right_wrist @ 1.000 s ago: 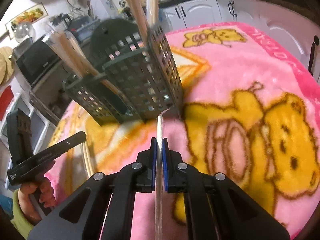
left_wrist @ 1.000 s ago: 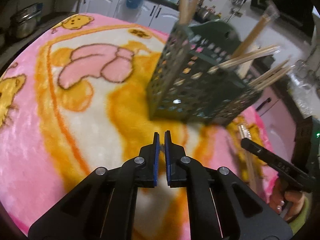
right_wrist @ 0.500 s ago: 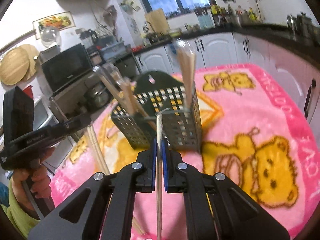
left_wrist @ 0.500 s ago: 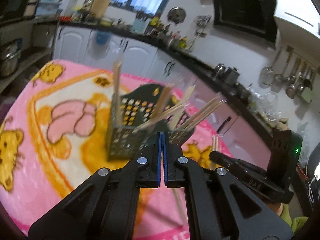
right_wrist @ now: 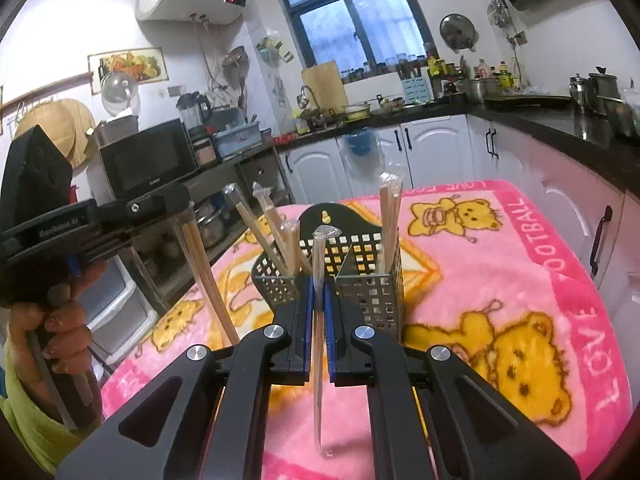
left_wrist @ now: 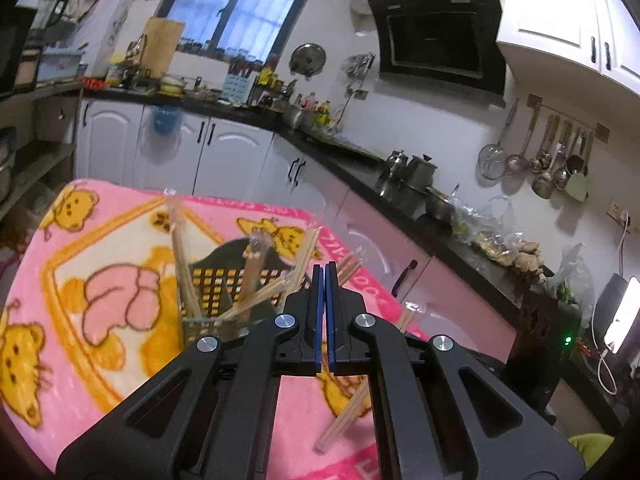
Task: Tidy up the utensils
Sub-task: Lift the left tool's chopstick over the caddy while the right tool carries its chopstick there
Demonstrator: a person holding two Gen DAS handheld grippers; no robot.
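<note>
A dark perforated utensil holder (right_wrist: 372, 300) (left_wrist: 212, 280) stands on the pink bear blanket (right_wrist: 500, 280) and holds several wrapped chopstick pairs (right_wrist: 390, 216). My right gripper (right_wrist: 319, 284) is shut on one wrapped pair (right_wrist: 321, 412), held upright just in front of the holder. In the right wrist view my left gripper (right_wrist: 182, 200) is raised at the left, and another wrapped pair (right_wrist: 204, 272) hangs slanting from its tip. In the left wrist view that gripper (left_wrist: 323, 276) has its jaws pressed together and hides the grip. A pair's lower end (left_wrist: 344, 416) shows under its fingers.
A person's hand (right_wrist: 60, 340) holds the left gripper's handle. Beyond the blanket's left edge stands a shelf with a microwave (right_wrist: 144, 160). White cabinets and a dark counter (left_wrist: 360, 168) with pots run round the back and right. Open blanket (left_wrist: 100, 240) lies left of the holder.
Both grippers have risen well above the blanket with their chopsticks and now tilt less steeply downward. The holder looks smaller and lower. The left jaws' small gap has closed.
</note>
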